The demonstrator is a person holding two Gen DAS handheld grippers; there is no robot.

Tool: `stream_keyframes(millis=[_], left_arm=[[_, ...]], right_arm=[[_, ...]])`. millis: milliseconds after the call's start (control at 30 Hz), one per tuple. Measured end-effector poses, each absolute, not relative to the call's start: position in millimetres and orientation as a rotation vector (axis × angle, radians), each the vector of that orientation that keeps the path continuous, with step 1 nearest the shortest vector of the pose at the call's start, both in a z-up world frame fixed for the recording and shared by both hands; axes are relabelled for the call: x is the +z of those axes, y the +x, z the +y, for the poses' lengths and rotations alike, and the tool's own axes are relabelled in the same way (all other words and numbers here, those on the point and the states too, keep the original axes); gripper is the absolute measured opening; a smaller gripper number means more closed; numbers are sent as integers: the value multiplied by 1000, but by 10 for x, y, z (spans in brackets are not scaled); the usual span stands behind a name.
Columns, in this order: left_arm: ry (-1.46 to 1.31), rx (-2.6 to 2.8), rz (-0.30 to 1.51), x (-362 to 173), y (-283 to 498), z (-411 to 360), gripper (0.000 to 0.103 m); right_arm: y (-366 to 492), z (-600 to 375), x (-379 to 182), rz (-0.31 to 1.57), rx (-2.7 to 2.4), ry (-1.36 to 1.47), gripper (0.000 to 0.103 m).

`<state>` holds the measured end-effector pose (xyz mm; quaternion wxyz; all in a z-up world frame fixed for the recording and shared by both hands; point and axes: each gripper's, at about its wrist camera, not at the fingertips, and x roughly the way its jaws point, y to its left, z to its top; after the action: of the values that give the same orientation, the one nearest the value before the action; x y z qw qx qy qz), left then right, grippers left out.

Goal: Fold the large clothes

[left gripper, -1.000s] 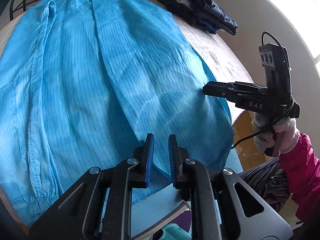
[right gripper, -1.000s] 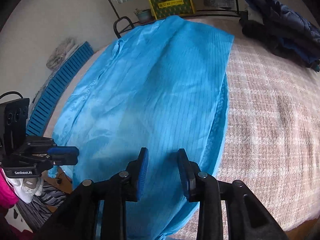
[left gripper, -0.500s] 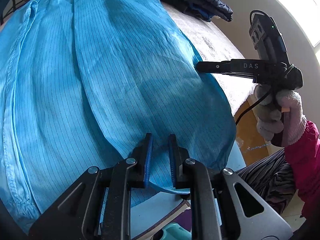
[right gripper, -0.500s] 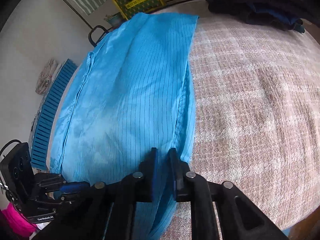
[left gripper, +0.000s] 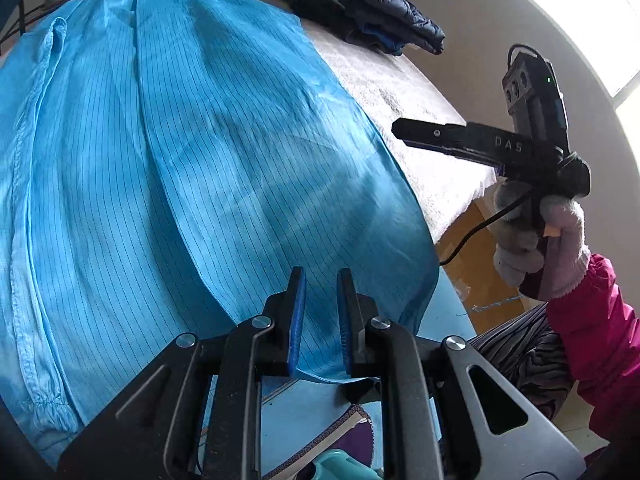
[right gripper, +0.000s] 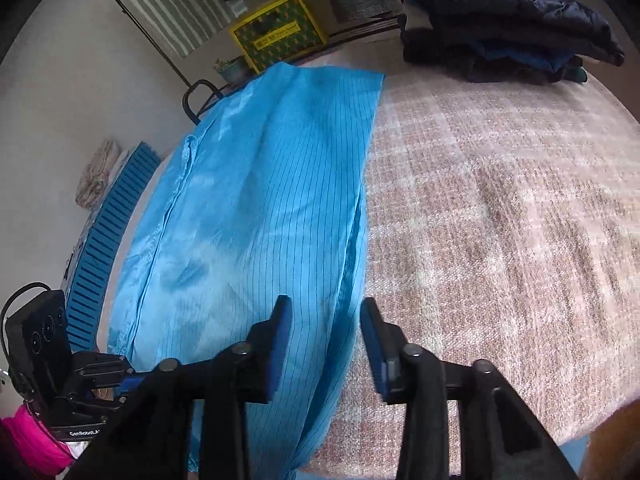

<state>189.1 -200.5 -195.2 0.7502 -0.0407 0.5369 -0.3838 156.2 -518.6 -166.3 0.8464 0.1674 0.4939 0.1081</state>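
Observation:
A large bright-blue striped garment lies spread on the table, folded lengthwise, with its straight right edge running away from me. My left gripper sits at the near hem. Its pads stand a narrow gap apart, and the hem is caught between them near their base. My right gripper hovers over the garment's near right edge. Its jaws are opening; the cloth edge lies below the gap and neither pad presses on it. In the left wrist view the right gripper is seen side-on just off the cloth, held by a gloved hand.
The table carries a pinkish plaid cover, bare to the right of the garment. A pile of dark folded clothes sits at the far right corner. A yellow-green box and a metal rack stand behind the table, and a blue slatted panel lies to its left.
The right gripper closed at the garment's right edge half a second ago and now stands apart again, drawn slightly off the cloth. The left gripper keeps its place and gap.

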Motion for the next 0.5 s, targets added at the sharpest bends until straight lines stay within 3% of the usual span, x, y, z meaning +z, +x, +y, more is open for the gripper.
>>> stream_keyframes(millis=[133,233,300,400,500], left_arm=[[-176,-784,1126,-1809,2211,-1967,13],[-230,-753,1107,-1722,2509,-2062,13],[-219,-726,1076,-1652,2689,-2191,13],[-164,-709,1042,-1623,2948,-2494,13],[-112,-660,1036,-1771,3159,-2749,13]], right_arm=[[1557,-5246,-1809,1031,264,429,61],[1598,-5223,-1977,1041,281,501,54],[1655,-5179,-2009,1070,311,508,13],[1703,-5129,-2055,1095,289,500,2],[1737,-5046,-2026,1092,283,483,1]])
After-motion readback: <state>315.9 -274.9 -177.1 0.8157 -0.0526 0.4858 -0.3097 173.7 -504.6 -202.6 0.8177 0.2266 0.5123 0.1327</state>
